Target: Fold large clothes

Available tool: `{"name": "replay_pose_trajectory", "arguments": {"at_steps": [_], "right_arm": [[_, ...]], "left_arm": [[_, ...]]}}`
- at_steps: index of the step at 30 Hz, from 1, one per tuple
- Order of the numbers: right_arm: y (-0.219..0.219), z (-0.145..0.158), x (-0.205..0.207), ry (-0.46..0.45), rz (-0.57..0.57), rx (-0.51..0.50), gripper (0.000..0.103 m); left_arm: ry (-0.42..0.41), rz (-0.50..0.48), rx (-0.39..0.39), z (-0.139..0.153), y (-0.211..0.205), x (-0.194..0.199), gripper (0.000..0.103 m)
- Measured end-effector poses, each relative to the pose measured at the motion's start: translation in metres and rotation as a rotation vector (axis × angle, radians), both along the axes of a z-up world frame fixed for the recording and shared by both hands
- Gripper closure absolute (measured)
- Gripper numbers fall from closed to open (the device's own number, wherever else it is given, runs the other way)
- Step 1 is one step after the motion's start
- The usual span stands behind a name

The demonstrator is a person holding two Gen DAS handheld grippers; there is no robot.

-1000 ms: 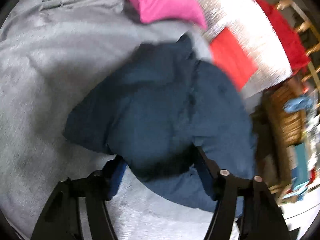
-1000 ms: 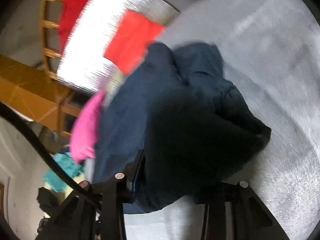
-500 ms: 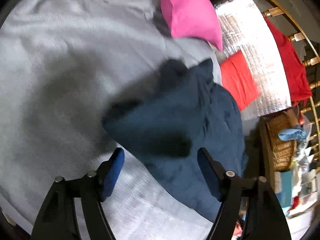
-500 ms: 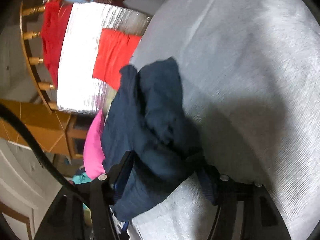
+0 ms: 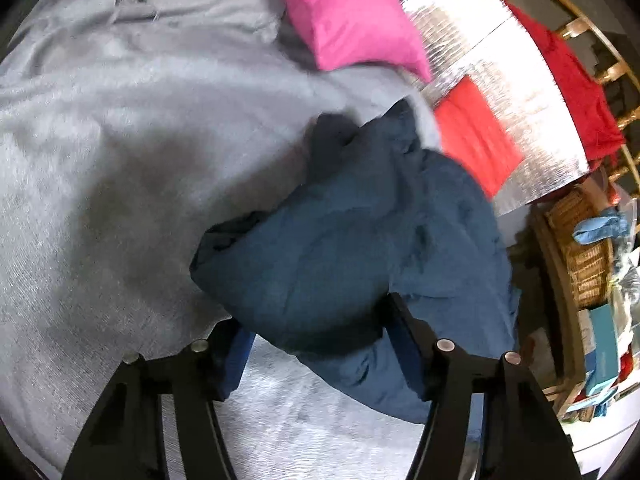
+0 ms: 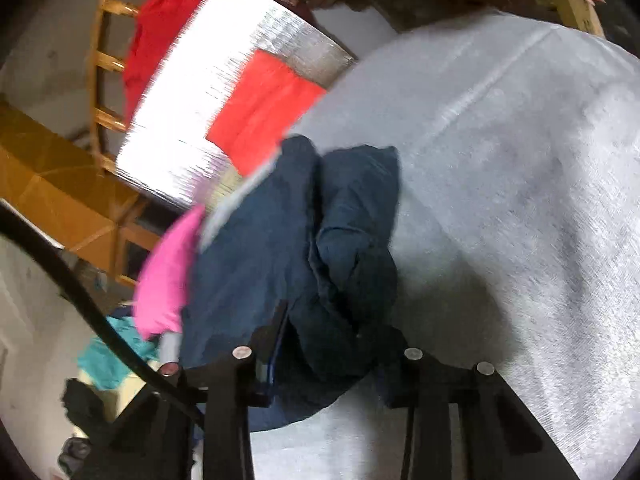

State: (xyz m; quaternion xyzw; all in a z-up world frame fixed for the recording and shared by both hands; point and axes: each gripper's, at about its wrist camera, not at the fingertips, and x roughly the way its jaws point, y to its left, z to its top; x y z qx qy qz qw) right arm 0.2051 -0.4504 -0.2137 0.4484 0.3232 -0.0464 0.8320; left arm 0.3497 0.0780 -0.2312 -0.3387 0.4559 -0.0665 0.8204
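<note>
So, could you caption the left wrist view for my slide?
Left gripper straddles bunched navy garment on grey bedspread, pink pillow behind.

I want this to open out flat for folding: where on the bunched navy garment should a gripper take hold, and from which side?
Judging by its pose, grip the pointed corner at the far end of the navy garment, coming from the side of the pink cushion. That tip sticks out free of the bunched folds on the grey sheet, so pulling there should unroll it.

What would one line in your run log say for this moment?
stage: bunching | item: navy garment on grey sheet | left claw: around garment | right claw: around garment
</note>
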Motion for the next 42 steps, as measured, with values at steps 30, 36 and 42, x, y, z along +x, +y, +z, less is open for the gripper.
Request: {"name": "replay_pose_trajectory", "arguments": {"at_steps": [30, 36, 42], "right_arm": [[0.091, 0.105, -0.105, -0.095, 0.192, -0.499, 0.031], [0.114, 0.146, -0.134, -0.13, 0.238, -0.616, 0.025], [0.127, 0.18, -0.16, -0.168, 0.251, -0.698, 0.02]], "left_arm": [[-0.423, -0.077, 0.825, 0.15, -0.073, -0.169, 0.018], [-0.504, -0.076, 0.837, 0.188, -0.084, -0.203, 0.015], [-0.59, -0.037, 0.881, 0.216, -0.093, -0.235, 0.003]]}}
